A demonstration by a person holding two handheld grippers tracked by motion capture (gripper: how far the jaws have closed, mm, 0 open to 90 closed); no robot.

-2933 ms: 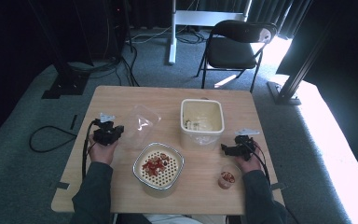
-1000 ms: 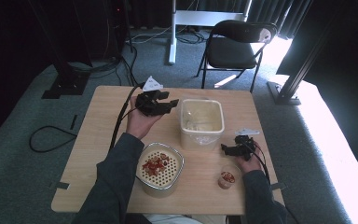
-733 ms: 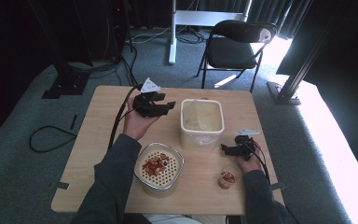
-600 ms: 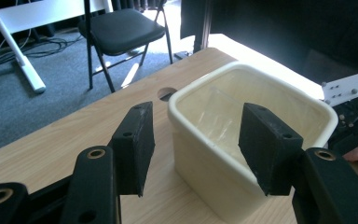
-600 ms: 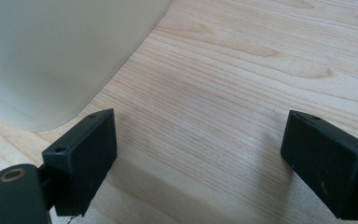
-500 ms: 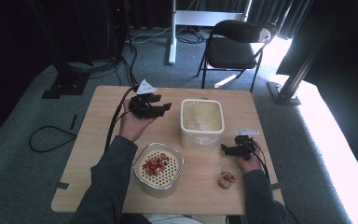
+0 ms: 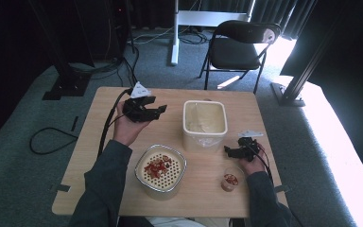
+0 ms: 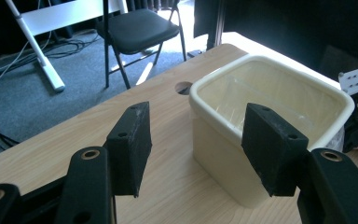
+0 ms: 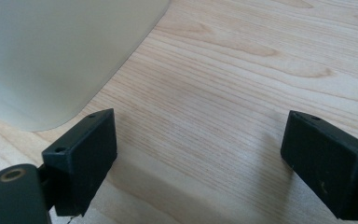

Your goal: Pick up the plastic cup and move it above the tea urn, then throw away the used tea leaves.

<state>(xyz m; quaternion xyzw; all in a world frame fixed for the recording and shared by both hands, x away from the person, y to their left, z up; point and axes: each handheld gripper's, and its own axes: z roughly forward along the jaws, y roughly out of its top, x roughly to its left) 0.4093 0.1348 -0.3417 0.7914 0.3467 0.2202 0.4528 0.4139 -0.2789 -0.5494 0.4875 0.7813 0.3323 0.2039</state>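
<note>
Jaws of the left gripper [image 7: 154, 111] have just been opening and stand wide with nothing between them, just beside the cream tub [image 7: 204, 124] at mid-tabletop [image 7: 99, 142]. Right gripper [image 7: 231, 152] rests on the wood, also wide open and empty, near the tub's front corner.

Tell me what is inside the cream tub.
The tub holds something clear and crinkled, like plastic film, against its walls. Its near wall covers part of the bottom there.
</note>
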